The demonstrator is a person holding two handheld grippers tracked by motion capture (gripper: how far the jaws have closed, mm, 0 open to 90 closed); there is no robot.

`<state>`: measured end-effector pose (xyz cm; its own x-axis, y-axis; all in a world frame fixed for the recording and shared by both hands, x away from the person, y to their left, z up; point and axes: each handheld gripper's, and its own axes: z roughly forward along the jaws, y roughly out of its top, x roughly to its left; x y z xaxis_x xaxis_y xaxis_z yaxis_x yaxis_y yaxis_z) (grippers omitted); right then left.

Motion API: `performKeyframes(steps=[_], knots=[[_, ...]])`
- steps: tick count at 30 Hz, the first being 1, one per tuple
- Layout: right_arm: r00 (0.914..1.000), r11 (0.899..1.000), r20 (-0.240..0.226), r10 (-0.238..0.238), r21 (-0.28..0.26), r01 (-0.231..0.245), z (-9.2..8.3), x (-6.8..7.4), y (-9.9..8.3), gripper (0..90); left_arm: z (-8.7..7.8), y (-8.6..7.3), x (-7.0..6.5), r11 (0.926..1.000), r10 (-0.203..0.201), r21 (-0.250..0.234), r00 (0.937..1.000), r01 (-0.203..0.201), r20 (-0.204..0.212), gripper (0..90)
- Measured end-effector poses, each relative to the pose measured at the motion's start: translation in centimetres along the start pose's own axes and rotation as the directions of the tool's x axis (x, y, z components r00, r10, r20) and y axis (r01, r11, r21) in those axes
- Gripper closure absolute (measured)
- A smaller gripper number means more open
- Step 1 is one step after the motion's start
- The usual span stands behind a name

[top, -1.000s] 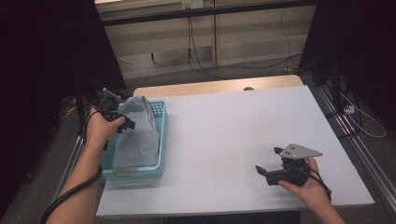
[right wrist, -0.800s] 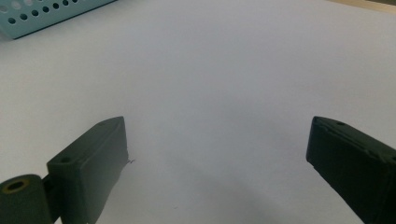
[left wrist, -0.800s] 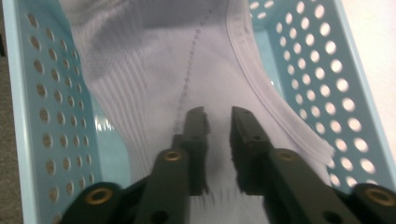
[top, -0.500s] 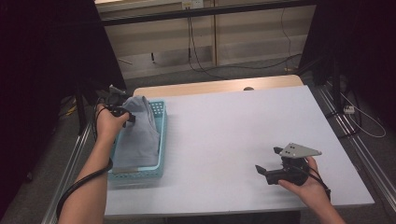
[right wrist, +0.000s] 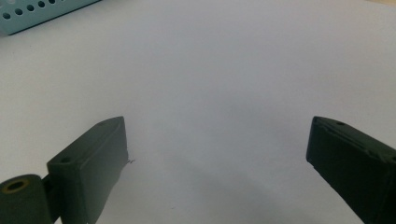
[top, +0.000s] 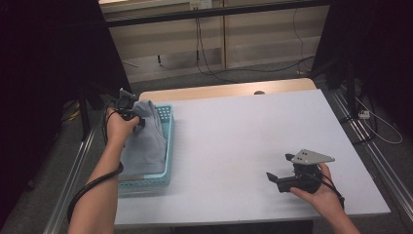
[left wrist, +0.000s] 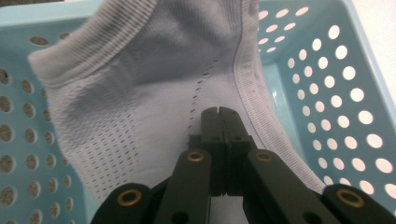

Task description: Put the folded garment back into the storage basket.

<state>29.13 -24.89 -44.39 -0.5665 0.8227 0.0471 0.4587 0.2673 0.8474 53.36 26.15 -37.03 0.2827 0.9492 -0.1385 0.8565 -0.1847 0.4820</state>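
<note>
Left gripper (left wrist: 218,112) at the basket's (top: 165,146) far end, jaws pinched on grey garment (left wrist: 154,93); right gripper (top: 282,179) low over table (top: 243,131), jaws wide.

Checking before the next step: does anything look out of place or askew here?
Only that the grey garment spills over the near rim of the blue basket instead of lying inside; the left gripper is pinching it.
</note>
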Motion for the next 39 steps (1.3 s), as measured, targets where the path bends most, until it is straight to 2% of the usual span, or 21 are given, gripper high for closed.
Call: performKeyframes(steps=[10, 16, 39], knots=[[1.0, 1.0, 0.0, -0.001, 0.0, 0.001, 0.0, 0.0, 0.0, 5.3, 1.0, -0.4, 0.1, 1.0, 0.004, 0.004, 1.0, -0.004, 0.006, 90.0], [1.0, 1.0, 0.0, 0.0, 0.002, 0.0, 0.0, 0.0, 0.0, 5.3, 1.6, -0.7, 0.0, 0.9999, -0.01, -0.006, 0.9999, 0.01, 0.009, 90.0], [1.0, 1.0, 0.0, -0.003, 0.002, 0.003, 0.0, 0.0, 0.0, 5.3, 2.8, -1.2, -0.1, 1.0, -0.009, -0.002, 0.9999, 0.009, 0.006, 90.0]])
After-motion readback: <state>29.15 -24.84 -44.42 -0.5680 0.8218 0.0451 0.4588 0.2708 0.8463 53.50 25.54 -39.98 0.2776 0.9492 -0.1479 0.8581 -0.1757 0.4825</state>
